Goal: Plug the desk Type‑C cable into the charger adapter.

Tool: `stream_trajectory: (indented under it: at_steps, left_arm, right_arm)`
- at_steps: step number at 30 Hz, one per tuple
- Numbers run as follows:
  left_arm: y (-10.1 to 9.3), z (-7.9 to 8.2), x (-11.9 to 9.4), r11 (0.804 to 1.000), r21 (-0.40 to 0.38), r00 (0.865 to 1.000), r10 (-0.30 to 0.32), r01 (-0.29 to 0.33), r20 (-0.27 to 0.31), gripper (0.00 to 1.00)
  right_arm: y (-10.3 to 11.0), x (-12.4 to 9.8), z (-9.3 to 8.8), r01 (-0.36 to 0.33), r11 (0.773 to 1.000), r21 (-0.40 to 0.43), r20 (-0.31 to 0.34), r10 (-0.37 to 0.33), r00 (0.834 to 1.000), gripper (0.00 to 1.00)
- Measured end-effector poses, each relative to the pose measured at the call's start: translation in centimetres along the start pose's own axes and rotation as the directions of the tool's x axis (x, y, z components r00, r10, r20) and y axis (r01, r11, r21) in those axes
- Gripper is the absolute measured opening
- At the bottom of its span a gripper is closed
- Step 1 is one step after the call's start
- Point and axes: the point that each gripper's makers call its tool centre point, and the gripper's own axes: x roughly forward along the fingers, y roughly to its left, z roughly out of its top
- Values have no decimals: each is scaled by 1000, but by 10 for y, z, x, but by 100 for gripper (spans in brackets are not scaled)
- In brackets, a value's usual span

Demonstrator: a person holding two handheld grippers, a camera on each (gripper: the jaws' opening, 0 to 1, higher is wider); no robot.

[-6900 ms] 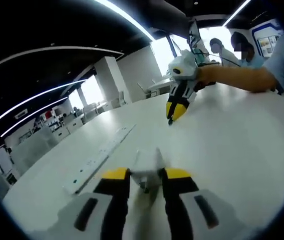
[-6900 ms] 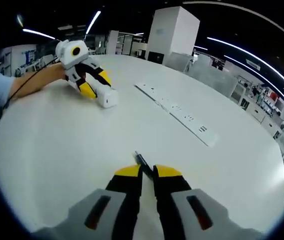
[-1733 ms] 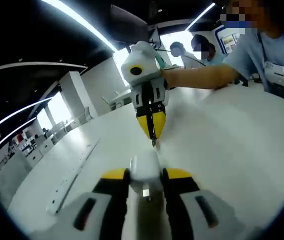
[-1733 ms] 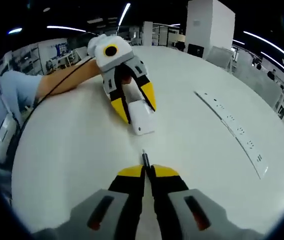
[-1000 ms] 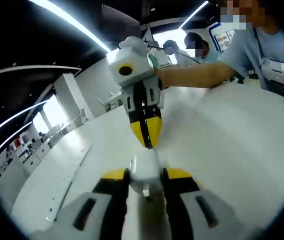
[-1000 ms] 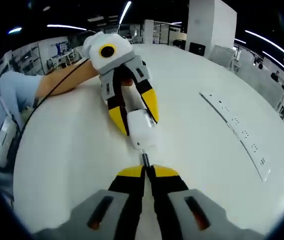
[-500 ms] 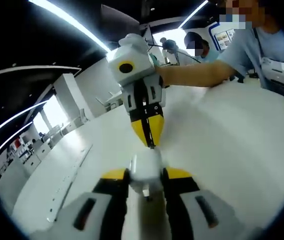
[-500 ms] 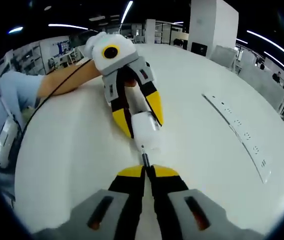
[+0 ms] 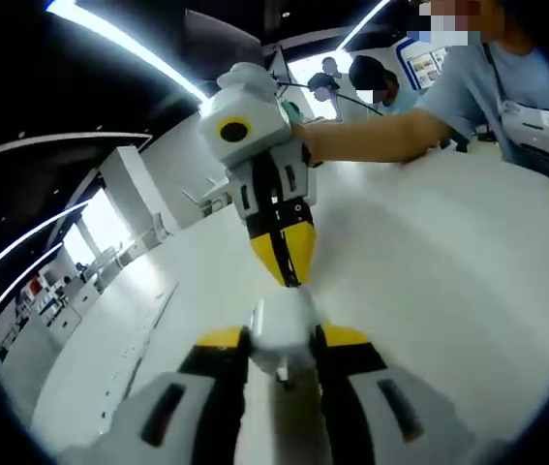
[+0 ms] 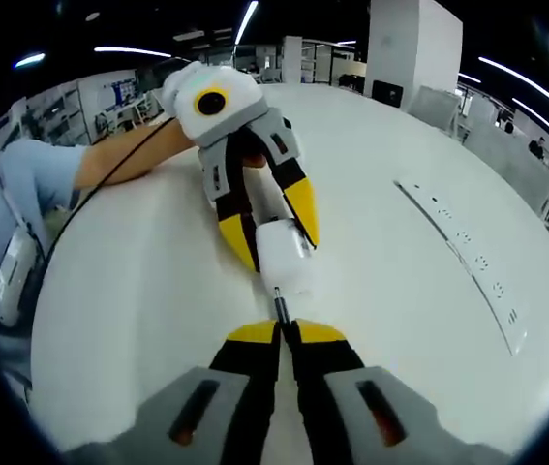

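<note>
Left tongs [image 9: 282,339]: clamped on the white charger adapter [image 9: 284,327], one yellow tip on each side of it
Right tongs [image 10: 287,332]: shut tight on the thin dark Type-C cable [image 10: 279,308], with just the short plug end poking out past the tips
Where the adapter is: held up over the white counter [image 10: 138,291]; in the right gripper view it sits between the yellow tips of the left tongs [image 10: 279,228], just in front of the plug
Where the plug is: right at the adapter's end face, touching it or nearly so; I cannot tell if it has gone in
Which way they point: the adapter's long side runs along the left tongs, its end face turned toward the plug; the plug runs straight out from the right tongs, so the two look lined up end to end
How the adapter will handle: likely hard, light and smooth, so it could slip; squeezing its flat sides is the best hold
How the cable will handle: the plug is small and stiff but the cord behind is floppy; holding close behind the plug stops it from bending
Also there: a long white power strip [image 10: 468,262] lies flat, well apart; a person's arm [image 9: 390,140] reaches in behind the right tongs [image 9: 284,252]
</note>
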Motion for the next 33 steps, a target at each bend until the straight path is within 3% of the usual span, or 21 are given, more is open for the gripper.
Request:
stream_trajectory:
  at_steps: [12,22,33]
  left_arm:
    - [0,-1,1,1000,31,999,3,-2,-35,29]
    - [-2,0,5,998,57,997,21,-16,-72,29]
    - [1,-1,7,1000,22,991,24,-21,-130,29]
  right_arm:
    - [3,1,1,0,1000,24,-20,0,1000,8]
    - [4,1,0,39,998,52,-77,-35,996,8]
    - [4,0,-1,79,996,34,-118,-74,990,7]
